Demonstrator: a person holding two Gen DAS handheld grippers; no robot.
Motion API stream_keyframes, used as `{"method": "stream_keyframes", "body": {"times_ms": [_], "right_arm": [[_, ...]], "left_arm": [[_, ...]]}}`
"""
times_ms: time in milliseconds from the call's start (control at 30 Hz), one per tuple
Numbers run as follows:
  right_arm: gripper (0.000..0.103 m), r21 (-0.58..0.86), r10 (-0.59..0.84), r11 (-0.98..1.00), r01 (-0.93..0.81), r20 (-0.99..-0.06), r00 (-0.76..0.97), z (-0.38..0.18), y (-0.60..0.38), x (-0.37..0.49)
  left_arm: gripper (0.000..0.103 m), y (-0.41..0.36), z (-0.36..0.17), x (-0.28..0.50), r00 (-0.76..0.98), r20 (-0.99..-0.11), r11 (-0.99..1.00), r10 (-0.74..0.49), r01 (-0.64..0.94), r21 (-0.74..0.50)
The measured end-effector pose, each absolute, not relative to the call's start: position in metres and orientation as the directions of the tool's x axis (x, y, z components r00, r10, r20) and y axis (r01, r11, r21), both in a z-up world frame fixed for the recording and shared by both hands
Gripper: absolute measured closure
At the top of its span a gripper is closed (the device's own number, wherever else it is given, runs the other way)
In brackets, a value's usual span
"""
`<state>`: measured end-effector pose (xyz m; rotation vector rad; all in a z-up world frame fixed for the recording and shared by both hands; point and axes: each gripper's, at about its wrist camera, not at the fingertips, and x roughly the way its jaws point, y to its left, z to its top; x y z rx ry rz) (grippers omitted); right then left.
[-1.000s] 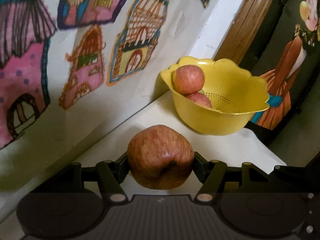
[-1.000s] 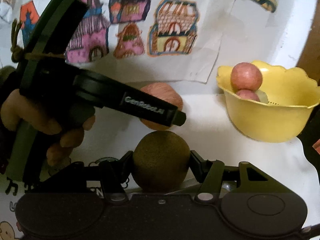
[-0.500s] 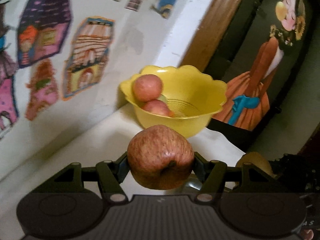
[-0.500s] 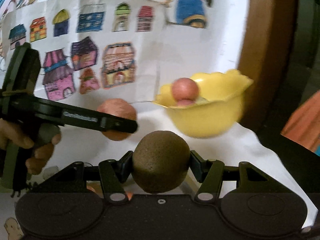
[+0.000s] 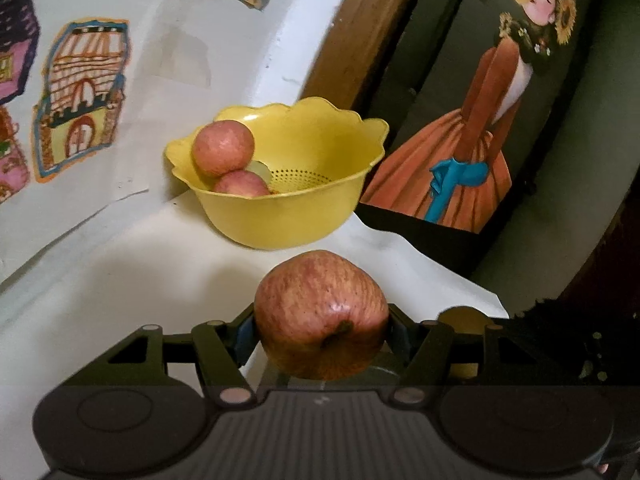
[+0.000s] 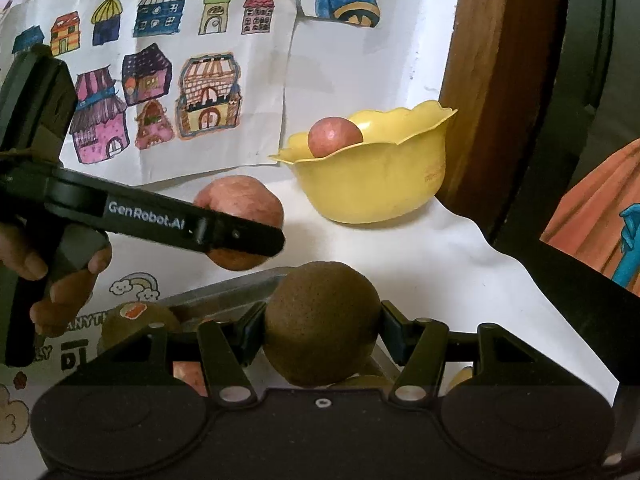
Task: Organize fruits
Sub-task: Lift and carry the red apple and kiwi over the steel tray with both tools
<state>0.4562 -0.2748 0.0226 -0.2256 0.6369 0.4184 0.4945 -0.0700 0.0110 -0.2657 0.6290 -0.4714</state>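
My left gripper (image 5: 320,330) is shut on a red apple (image 5: 320,314), held above the white table a short way in front of the yellow colander bowl (image 5: 288,216). Two red apples (image 5: 223,147) lie inside that bowl. My right gripper (image 6: 322,332) is shut on a brown kiwi (image 6: 322,322). In the right wrist view the left gripper (image 6: 264,236) appears at the left with its apple (image 6: 240,200), held by a hand (image 6: 60,280), and the bowl (image 6: 372,188) stands at the back right with an apple (image 6: 334,136) showing over its rim.
A metal tray (image 6: 224,294) with another kiwi (image 6: 138,318) and more fruit lies under the right gripper. Paper drawings of houses (image 6: 208,96) cover the back wall. The table's right edge (image 6: 532,288) drops beside a wooden door frame (image 6: 492,80) and a painted panel (image 5: 472,152).
Both grippers have swung right and drawn back from the wall, each still holding its fruit. The bowl now sits nearer the middle of the left wrist view.
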Motion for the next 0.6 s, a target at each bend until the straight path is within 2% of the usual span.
{"method": "stream_keyframes", "body": {"times_ms": [267,600], "right_arm": [[0.042,-0.136,0.292,0.872,-0.471,-0.628,0.721,0.017,-0.27,0.457],[0.042,-0.194,0.228,0.854,-0.483,-0.695,0.682,0.007,-0.257,0.467]], "left_arm": [[0.035,-0.077,0.005,0.49,0.695,-0.511,0.86,-0.506,0.361,-0.36],[0.035,-0.079,-0.003,0.492,0.678,-0.52,0.852,-0.52,0.37,-0.37]]}}
